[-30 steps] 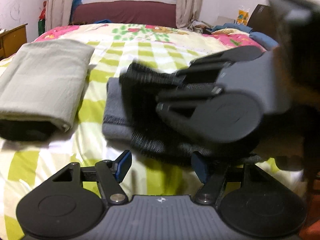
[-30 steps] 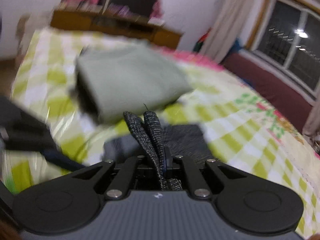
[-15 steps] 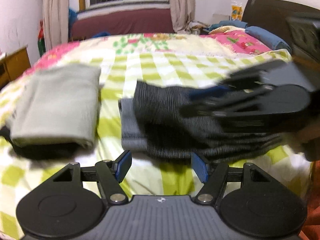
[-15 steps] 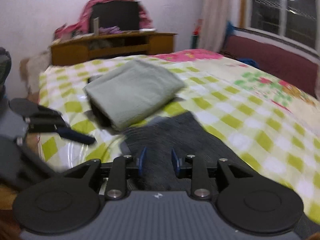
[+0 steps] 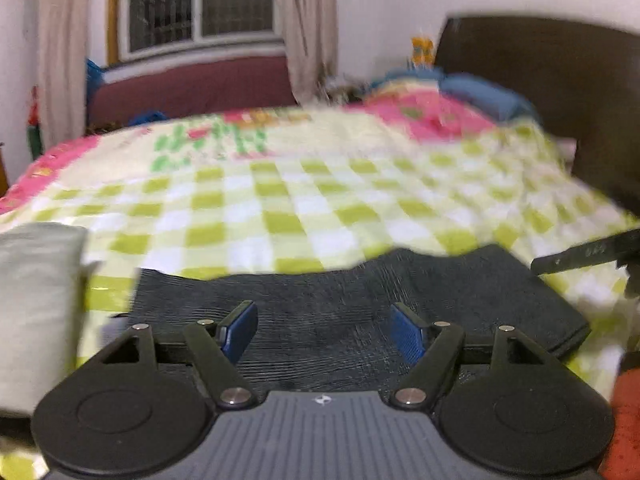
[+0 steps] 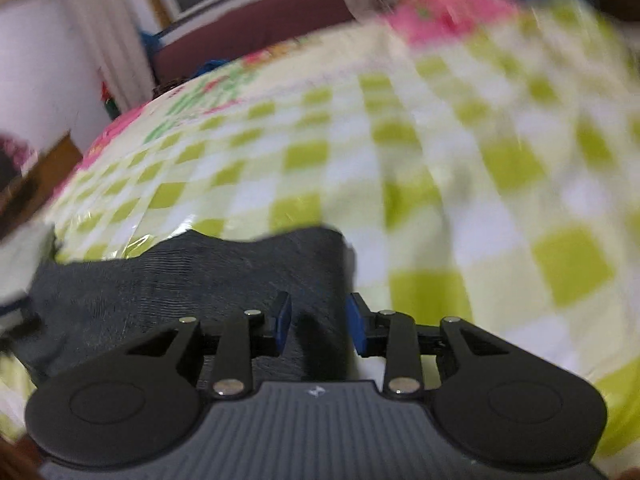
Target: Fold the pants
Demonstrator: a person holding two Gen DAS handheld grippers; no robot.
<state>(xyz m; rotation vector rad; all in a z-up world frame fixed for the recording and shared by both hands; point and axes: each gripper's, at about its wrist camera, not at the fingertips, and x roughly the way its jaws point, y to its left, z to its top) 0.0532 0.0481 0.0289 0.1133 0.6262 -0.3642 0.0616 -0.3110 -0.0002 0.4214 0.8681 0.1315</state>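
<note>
So the dark grey pants (image 5: 344, 304) are lying folded flat on the bed (image 5: 320, 200), on its green-and-white checked cover, with a folded pale grey-green cloth (image 5: 36, 300) just beside them on their left edge. The left hand-held gripper (image 5: 324, 330) sits right over the pants with its blue pads spread wide and nothing between them, and the right hand-held gripper (image 6: 319, 322) is over the pants' right end, also released, pads apart. Past the pants there's a dark headboard (image 5: 552, 80) at the far right and a window (image 5: 200, 4) at the back.
</note>
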